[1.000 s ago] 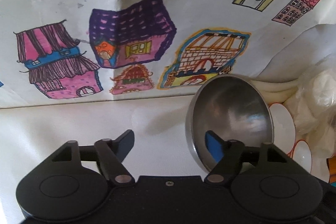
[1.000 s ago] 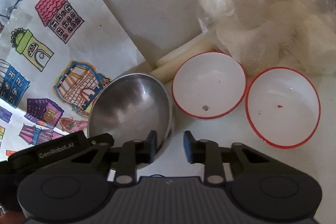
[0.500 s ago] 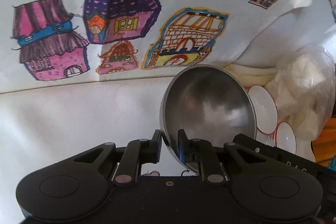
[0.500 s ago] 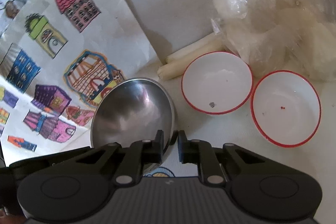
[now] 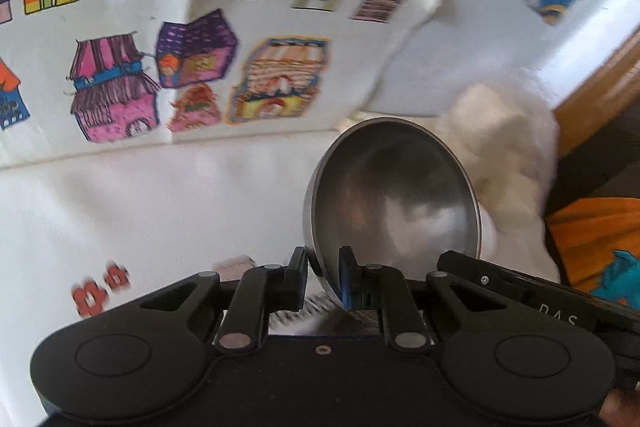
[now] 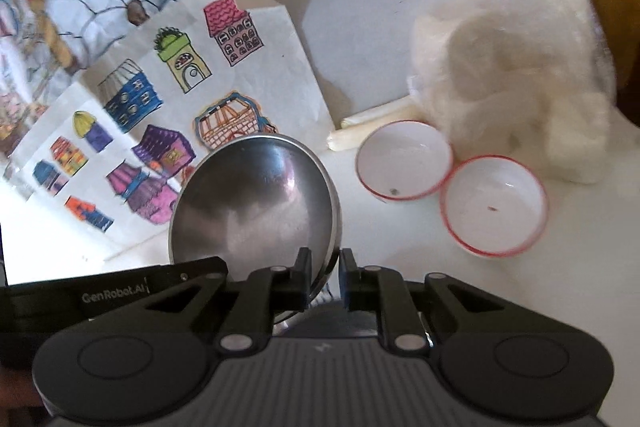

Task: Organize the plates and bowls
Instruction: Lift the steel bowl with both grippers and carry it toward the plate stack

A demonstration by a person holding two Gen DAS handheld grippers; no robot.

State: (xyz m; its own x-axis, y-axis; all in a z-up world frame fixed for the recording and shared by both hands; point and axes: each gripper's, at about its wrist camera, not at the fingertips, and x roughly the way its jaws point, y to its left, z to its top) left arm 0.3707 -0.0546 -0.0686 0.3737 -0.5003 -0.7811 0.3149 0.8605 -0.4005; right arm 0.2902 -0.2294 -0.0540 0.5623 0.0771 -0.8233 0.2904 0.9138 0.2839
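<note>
A round steel bowl (image 5: 390, 195) is held up off the white table, tilted. My left gripper (image 5: 324, 279) is shut on its near left rim. My right gripper (image 6: 323, 279) is shut on the near right rim of the same bowl (image 6: 256, 207). Two white bowls with red rims stand side by side on the table to the right, one nearer the middle (image 6: 404, 161) and one further right (image 6: 494, 205). In the left wrist view the steel bowl hides them.
A sheet with coloured house drawings (image 6: 160, 99) lies at the left, also in the left wrist view (image 5: 192, 39). A clear bag of white lumps (image 6: 516, 83) and pale rolls (image 6: 372, 131) lie behind the white bowls. A wooden edge (image 5: 596, 83) runs at the right.
Both grippers closed on the steel bowl's rim and lifted it off the table. The table and drawings now look farther away.
</note>
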